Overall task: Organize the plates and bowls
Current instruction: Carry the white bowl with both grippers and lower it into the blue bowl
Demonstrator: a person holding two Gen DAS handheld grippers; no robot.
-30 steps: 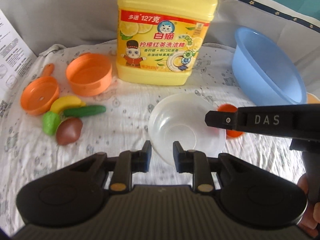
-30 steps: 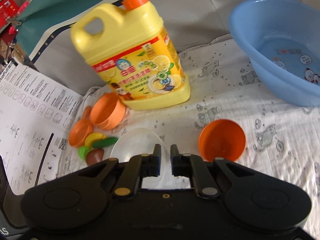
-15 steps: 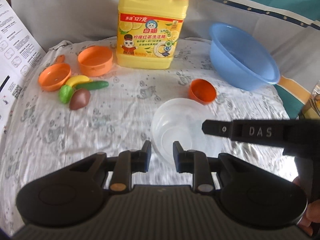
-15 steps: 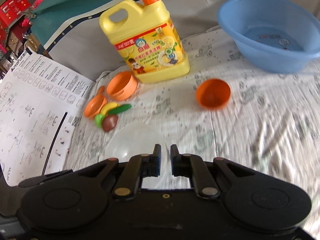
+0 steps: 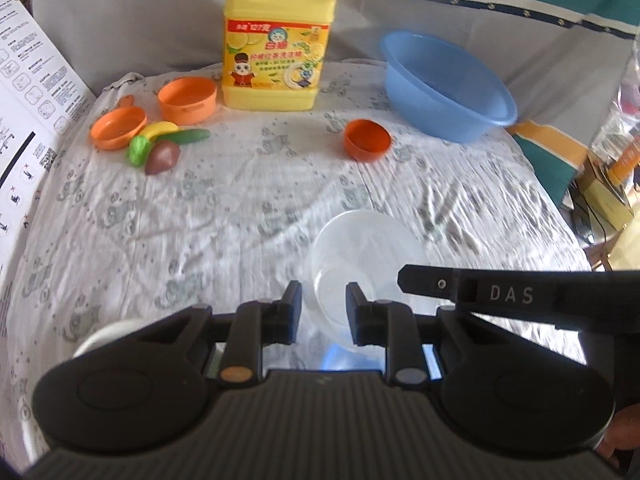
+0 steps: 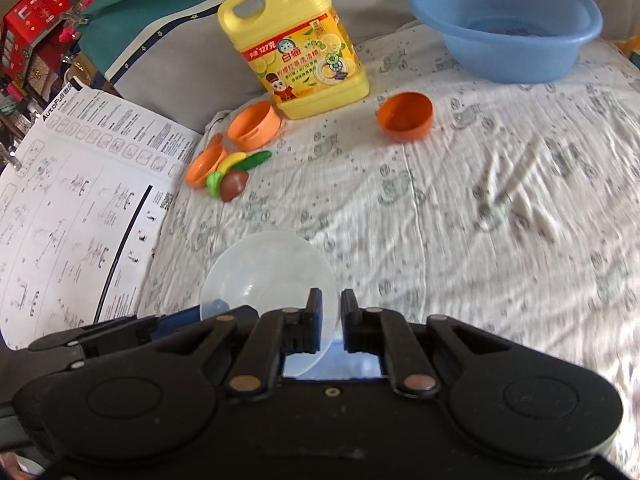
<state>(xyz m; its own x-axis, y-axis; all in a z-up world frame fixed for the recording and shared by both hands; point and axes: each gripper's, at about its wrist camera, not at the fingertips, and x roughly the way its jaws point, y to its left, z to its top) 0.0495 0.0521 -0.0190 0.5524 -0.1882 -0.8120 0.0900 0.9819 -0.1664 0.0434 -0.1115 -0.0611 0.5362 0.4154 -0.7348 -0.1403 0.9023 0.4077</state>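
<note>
Both grippers have pulled way back from the detergent jug [image 5: 276, 40]; right gripper [image 6: 330, 312] pinches the clear bowl's [image 6: 268, 276] rim, left gripper [image 5: 323, 304] straddles it, slightly open.

My left wrist camera looks forward from just behind my left gripper [image 5: 323, 304], high and well back from the yellow detergent jug [image 5: 276, 46], which it faces nearly head-on. My right wrist camera sits behind my right gripper [image 6: 331, 322] and faces the jug [image 6: 300, 46] from its right-front, angled leftward. Both views share the jug, the blue basin [image 5: 446, 84] right of it, the orange bowl [image 6: 405, 117] in front, and the clear bowl [image 5: 366, 256] nearest my lenses.
</note>
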